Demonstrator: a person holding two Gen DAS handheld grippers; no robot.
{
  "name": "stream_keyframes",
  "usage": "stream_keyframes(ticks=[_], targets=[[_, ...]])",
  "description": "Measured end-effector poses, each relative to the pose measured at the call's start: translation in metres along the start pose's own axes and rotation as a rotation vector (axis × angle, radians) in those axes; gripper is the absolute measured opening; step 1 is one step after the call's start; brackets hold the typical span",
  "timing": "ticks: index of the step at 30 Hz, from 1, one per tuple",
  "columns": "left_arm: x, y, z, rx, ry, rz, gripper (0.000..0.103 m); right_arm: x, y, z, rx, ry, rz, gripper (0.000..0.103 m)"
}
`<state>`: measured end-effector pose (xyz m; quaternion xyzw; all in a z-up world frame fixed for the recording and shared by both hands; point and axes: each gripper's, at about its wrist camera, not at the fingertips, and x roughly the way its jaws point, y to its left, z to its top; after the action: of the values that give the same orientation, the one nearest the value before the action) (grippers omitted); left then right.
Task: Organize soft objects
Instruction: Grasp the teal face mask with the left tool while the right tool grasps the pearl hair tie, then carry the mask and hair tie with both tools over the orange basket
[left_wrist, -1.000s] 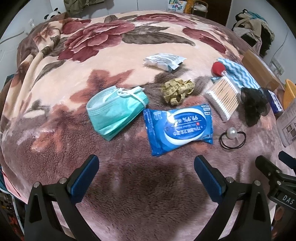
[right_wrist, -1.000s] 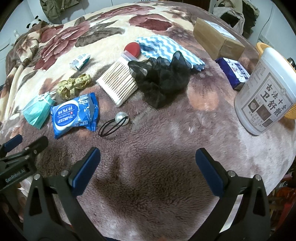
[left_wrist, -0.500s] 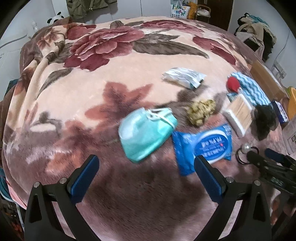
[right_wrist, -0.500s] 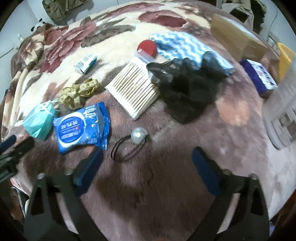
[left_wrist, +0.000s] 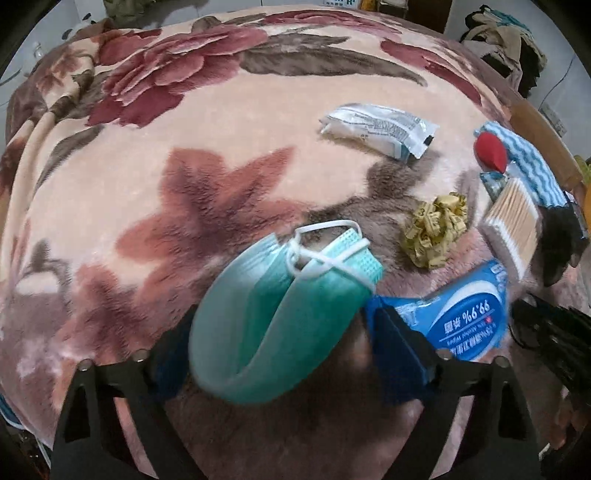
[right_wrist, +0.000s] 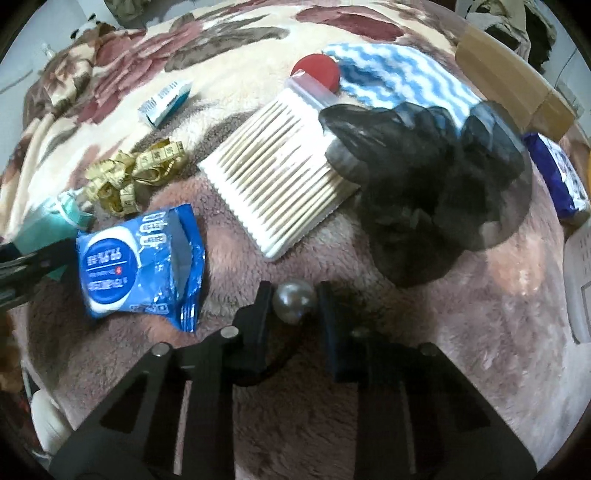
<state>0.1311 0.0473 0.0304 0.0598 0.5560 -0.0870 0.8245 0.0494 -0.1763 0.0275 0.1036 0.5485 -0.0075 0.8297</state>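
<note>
Face mask: the green face mask (left_wrist: 280, 314) is lying on the blanket (left_wrist: 184, 166), sitting between the left gripper (left_wrist: 280, 332) fingers, which are standing wide, not gripping yet.
Hair tie: the pearl hair tie (right_wrist: 294, 301) is sitting between the right gripper (right_wrist: 294, 306) fingers, closing in narrowly; contact I cannot tell.
Neighbours: wipes pack (right_wrist: 140, 262) lying just right of the mask; tape measure (left_wrist: 436, 232) and cotton swabs (right_wrist: 280, 184) farther.
Progress: barely starting; everything is lying scattered, nothing gathered.
</note>
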Motion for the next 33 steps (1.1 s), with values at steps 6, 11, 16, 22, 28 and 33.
stream_keyframes(ticks=[6, 11, 16, 22, 28, 33], targets=[[0.0, 0.001, -0.002, -0.047, -0.024, -0.045, 0.028, -0.011, -0.003, -0.008, 0.016, -0.018, 0.065, 0.025], [-0.019, 0.005, -0.01, -0.076, -0.065, -0.049, 0.018, -0.023, -0.007, -0.018, 0.019, -0.033, 0.075, 0.025], [-0.047, 0.004, -0.019, -0.092, -0.096, -0.059, 0.018, -0.035, 0.001, -0.018, 0.008, -0.057, 0.058, 0.025], [-0.074, -0.009, -0.03, -0.083, -0.103, -0.063, 0.018, -0.05, 0.006, -0.015, 0.017, -0.075, 0.048, 0.025], [-0.099, -0.033, -0.04, -0.066, -0.111, -0.082, 0.018, -0.079, 0.003, -0.015, 0.014, -0.123, 0.046, 0.025], [-0.116, -0.062, -0.04, -0.037, -0.119, -0.108, 0.018, -0.104, -0.006, -0.011, 0.015, -0.159, 0.035, 0.025]])
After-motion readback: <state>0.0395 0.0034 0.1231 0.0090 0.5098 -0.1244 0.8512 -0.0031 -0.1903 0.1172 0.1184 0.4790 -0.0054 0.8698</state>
